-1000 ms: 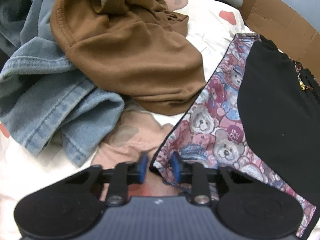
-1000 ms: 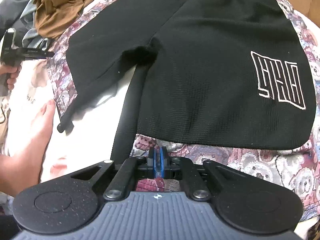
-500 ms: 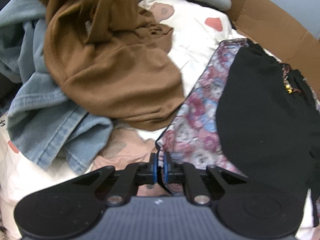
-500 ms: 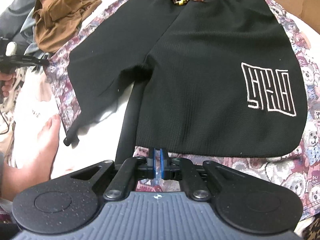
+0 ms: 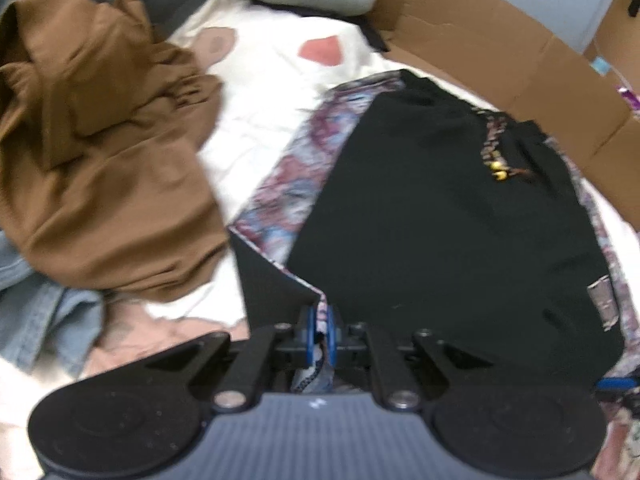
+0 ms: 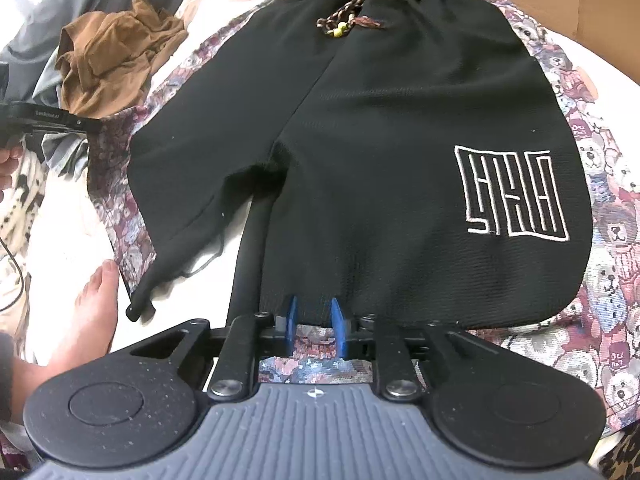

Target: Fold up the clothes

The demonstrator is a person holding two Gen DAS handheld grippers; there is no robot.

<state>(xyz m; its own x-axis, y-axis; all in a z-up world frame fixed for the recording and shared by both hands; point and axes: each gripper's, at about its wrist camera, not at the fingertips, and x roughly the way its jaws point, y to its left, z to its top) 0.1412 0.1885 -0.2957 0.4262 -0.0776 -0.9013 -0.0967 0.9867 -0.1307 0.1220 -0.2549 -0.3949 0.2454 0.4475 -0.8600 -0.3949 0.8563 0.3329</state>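
The black shorts (image 6: 380, 152) lie spread flat on the white bed sheet (image 5: 276, 92), waistband away from the right tool (image 6: 313, 326). The bear-print side panels border both legs.

Left wrist view: the left tool (image 5: 319, 330) has its blue pads closed on the bear-print hem corner of one leg, and the corner is lifted so that the black underside shows. A brown garment (image 5: 100, 168) lies crumpled beside the shorts, with denim (image 5: 44, 312) under its near edge. A cardboard wall (image 5: 500, 68) stands beyond the waistband.

Right wrist view only: the right tool's pads stand apart, straddling the hem of the other leg without gripping it. A white line logo (image 6: 512, 192) marks that leg. A beaded drawstring (image 6: 348, 24) lies at the waistband. A bare foot (image 6: 80, 304) rests on the sheet just beside the lifted leg. The left tool appears at the far edge of the shorts.
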